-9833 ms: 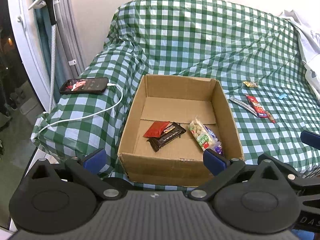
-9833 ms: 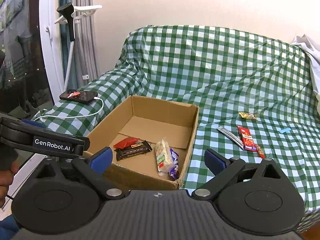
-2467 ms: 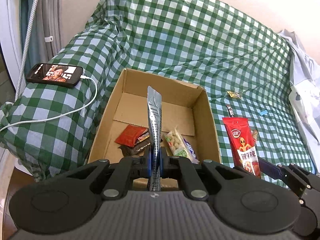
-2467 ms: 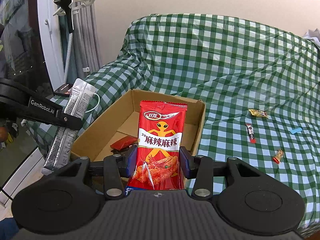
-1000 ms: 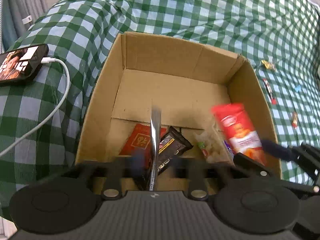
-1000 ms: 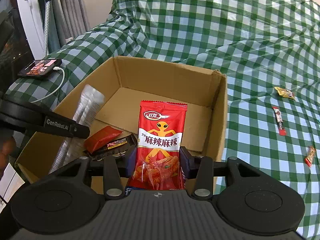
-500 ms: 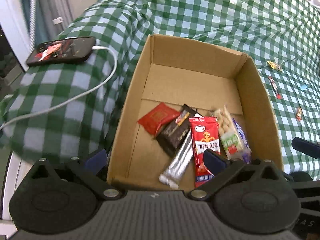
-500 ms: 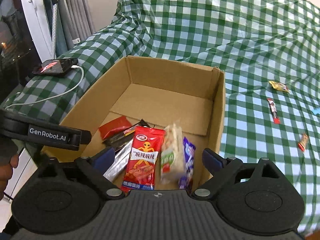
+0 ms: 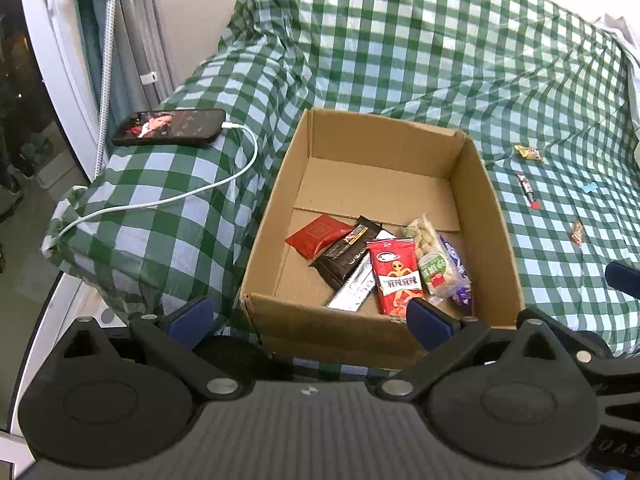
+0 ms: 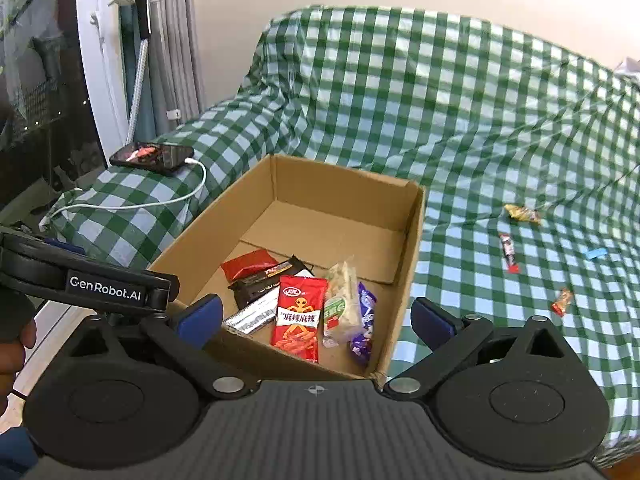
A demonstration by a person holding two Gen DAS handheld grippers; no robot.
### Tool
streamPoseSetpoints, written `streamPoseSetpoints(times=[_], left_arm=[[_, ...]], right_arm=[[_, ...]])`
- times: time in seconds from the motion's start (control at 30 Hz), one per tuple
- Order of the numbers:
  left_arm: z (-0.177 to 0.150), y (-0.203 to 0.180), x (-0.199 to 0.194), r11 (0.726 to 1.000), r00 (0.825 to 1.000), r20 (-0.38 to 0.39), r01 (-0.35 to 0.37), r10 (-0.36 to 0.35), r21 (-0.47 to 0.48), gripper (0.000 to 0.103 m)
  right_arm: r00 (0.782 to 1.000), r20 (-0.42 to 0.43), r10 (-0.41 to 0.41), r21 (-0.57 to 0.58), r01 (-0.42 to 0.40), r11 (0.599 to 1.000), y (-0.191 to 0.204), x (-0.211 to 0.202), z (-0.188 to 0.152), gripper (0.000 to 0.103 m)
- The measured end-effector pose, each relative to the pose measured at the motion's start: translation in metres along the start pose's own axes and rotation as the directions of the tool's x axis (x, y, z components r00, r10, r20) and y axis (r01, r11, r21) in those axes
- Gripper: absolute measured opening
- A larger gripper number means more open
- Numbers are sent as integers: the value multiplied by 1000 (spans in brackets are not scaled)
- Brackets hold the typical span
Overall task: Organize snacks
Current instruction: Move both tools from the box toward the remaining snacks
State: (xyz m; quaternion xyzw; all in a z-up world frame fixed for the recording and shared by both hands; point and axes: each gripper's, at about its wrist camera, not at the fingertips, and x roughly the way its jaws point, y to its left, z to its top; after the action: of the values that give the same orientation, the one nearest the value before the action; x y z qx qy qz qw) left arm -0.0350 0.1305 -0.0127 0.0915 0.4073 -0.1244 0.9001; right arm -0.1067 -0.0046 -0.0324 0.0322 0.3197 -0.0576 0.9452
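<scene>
A: Left wrist view, far left: a phone (image 9: 168,128) lies on the checked cover (image 9: 400,60), a white cable (image 9: 168,200) plugged into it and trailing off toward the edge.

B: And the left gripper (image 9: 308,320)?

A: Fingers spread wide, nothing between them, hanging just in front of the cardboard box (image 9: 272,216).

B: What's in the box?

A: Left to right along the near end: a red packet (image 9: 318,234), a dark chocolate bar (image 9: 344,256) overlapping it, a silver packet (image 9: 356,286) tucked partly under the bar, then a red spicy snack bag (image 9: 396,276) with a little alien figure on it, a bag of nuts (image 9: 430,252) beside that, and a purple wrapper (image 9: 458,280) against the right wall. The far end of the box floor is bare cardboard.

B: Right wrist view?

A: Right gripper (image 10: 316,318), fingers also wide apart and holding nothing, poised over the box's near right corner.

B: Anything outside the box?

A: Yes, on the cover to the right: a yellow candy (image 10: 520,213), a thin red stick packet (image 10: 508,252), a small blue scrap (image 10: 596,253) and a small red candy (image 10: 562,301), all well apart from the box.
</scene>
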Motion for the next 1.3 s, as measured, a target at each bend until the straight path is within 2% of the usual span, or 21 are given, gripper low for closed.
streamPoseSetpoints(times=[0.3,0.77,1.0,1.3], left_arm=[[-11,-5,-35,1000,998,64,-4,3,15,103],[-20,-11,-64,999,992,124,-18,13,40,103],[-20,-13,-66,999,993,121,-20,14,47,103],[-19,-17,-52,997,997,77,-21,16,74,103]], right_arm=[[996,91,-10,-9,11,1000,1,-42,-11,101],[987,163,-2,-29,7,1000,6,-74,-20,102],[985,170,-4,-24,8,1000,4,-78,-22,102],[988,151,0,-4,1,1000,0,-72,-23,102]])
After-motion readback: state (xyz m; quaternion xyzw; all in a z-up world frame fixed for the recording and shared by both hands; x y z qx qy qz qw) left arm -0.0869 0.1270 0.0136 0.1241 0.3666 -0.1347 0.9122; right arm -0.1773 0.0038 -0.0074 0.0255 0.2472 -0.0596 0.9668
